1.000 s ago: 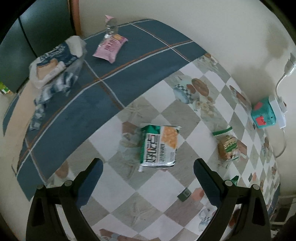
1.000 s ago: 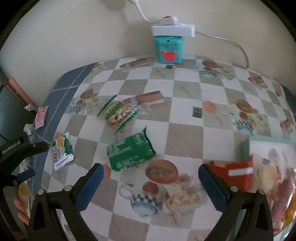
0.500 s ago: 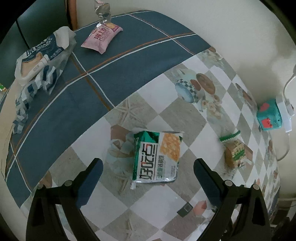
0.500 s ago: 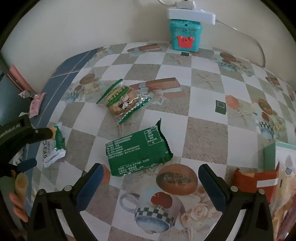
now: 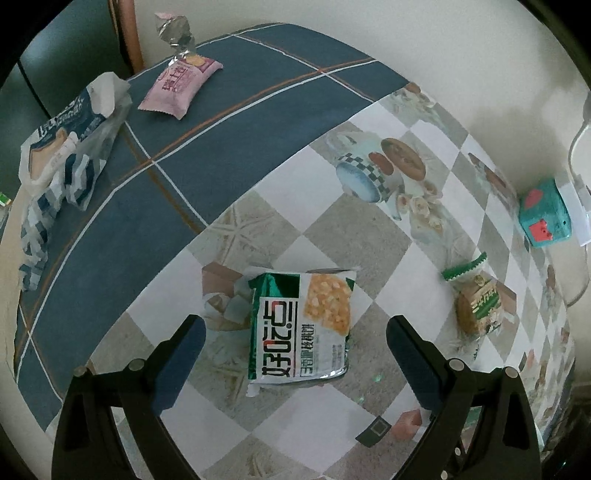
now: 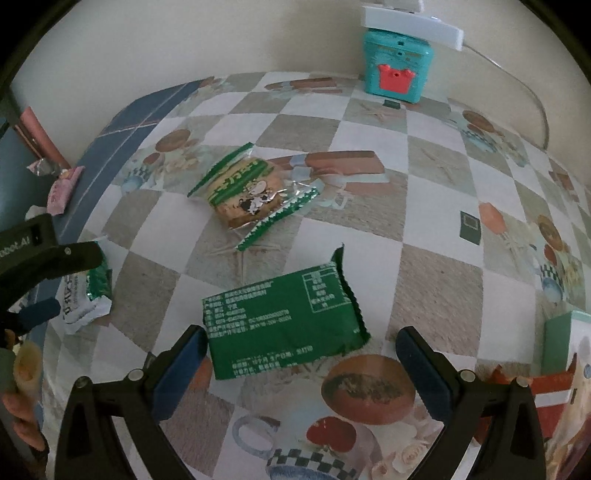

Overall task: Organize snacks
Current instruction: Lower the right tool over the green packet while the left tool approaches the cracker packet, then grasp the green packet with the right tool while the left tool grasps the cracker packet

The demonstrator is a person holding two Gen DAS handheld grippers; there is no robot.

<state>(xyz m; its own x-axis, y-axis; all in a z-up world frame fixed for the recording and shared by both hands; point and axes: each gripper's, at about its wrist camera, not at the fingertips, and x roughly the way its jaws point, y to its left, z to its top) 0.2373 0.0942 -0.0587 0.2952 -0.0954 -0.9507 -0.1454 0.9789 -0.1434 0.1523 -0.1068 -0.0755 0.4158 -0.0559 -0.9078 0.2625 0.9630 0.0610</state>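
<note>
Claws both gape: left claw (image 5: 295, 354) half-hides cracker packet (image 6: 86, 295), right claw (image 6: 301, 360) frames green packet (image 6: 284, 319).

Setting: a home, likely a dining corner. Evidence: table covered by a printed tablecloth (image 6: 436, 280) with checkered squares, teacups, biscuits and roses, plus a blue plaid border on its left part (image 5: 207, 122). Table sits against a plain cream wall (image 6: 221, 37). At the tablecloth's far edge by the wall stands a small teal toy-like box (image 6: 397, 70) under a white power strip (image 6: 413, 20) with a cord. Packaged snacks lie loose on the tablecloth, e.g. a cookie packet (image 6: 247, 194).
</note>
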